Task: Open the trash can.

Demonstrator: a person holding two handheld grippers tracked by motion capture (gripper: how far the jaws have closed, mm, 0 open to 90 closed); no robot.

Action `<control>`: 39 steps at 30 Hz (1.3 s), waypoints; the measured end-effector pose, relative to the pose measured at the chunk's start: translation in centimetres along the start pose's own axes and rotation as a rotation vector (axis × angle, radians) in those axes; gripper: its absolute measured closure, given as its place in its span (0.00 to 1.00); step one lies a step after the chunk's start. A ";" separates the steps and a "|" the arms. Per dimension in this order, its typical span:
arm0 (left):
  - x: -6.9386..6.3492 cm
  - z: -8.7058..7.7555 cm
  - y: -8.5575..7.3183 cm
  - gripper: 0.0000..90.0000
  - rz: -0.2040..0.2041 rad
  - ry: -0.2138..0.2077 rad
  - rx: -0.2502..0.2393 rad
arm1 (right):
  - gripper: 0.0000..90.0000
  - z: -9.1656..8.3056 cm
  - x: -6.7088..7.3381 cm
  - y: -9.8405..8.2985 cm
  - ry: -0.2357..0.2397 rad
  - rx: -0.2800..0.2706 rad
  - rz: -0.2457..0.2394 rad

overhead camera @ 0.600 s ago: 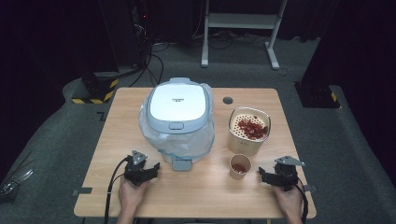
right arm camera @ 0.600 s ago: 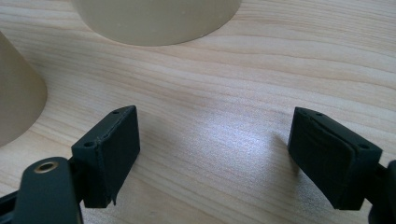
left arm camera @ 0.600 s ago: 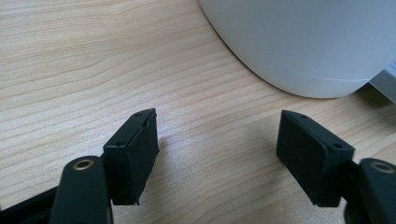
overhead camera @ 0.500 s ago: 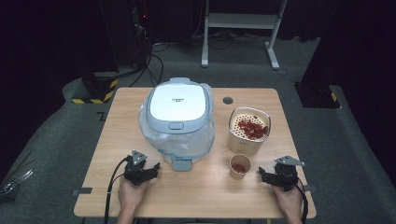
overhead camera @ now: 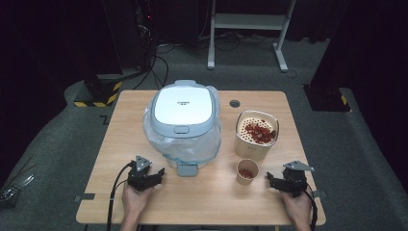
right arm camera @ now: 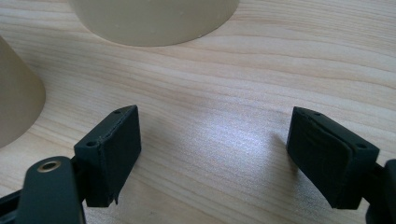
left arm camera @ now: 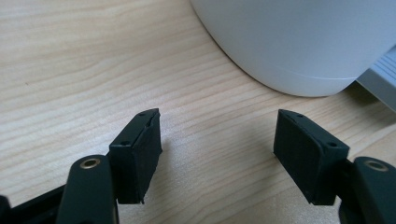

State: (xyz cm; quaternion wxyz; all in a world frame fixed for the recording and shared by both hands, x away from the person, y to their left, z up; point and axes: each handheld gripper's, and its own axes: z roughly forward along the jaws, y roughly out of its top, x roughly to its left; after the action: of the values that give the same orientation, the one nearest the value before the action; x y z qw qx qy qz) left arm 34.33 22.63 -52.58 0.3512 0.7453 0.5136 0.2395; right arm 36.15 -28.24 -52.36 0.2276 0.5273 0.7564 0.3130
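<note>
A: Where do things stand right now?

B: Nothing looks started, as far as I can judge. Both grippers rest low at the near edge of the tabletop (overhead camera: 120, 115). The left gripper (overhead camera: 155, 174) sits just in front of the rice cooker (overhead camera: 183, 122), and the right gripper (overhead camera: 273, 182) lies beside the small paper cup (overhead camera: 248, 171), close to it but apart.

A: And the fingers?

B: Spread wide on both. In the left gripper view the fingers (left arm camera: 140, 156) stand apart over bare wood, with the cooker's white wall just ahead. In the right gripper view the fingers (right arm camera: 114, 149) are likewise apart with nothing between them; the cup's side is at the left edge and the base of the beige container (right arm camera: 154, 18) is ahead.

A: What is in the cup and the container?

B: Small red pieces in both, possibly dried berries or dates; I cannot tell which. The container (overhead camera: 256, 134), with a perforated insert showing under the pieces, stands right of the cooker, and the cup sits just in front of it.

A: So what is left to do?

B: By my reading, everything: the cooker lid is down, a clear plastic wrap (overhead camera: 211, 144) is bunched around its body, and cup and container are untouched. The cup being nearest the right gripper, I would guess it gets picked up first.

A: Any writing?

B: A small dark word is printed on the cooker lid, too small to read. No other labels that I can make out
</note>
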 end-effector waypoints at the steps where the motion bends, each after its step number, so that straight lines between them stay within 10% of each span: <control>1: 0.1 -0.3 0.1 0.37 -0.002 -0.014 -0.009 | 0.20 0.0 0.0 0.0 0.000 0.000 0.001; 15: -0.6 -1.3 0.6 0.43 0.045 -0.065 0.007 | 0.21 0.0 0.0 0.0 -0.001 -0.001 -0.002; 39: -2.8 -3.0 1.3 0.57 0.059 -0.185 -0.108 | 0.21 0.0 0.0 0.0 -0.002 -0.002 -0.003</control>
State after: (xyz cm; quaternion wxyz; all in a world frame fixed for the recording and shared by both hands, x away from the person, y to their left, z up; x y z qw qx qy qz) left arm 31.94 20.57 -49.61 0.4295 0.7591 0.4431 0.2074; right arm 36.11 -28.25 -52.36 0.2293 0.5264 0.7566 0.3129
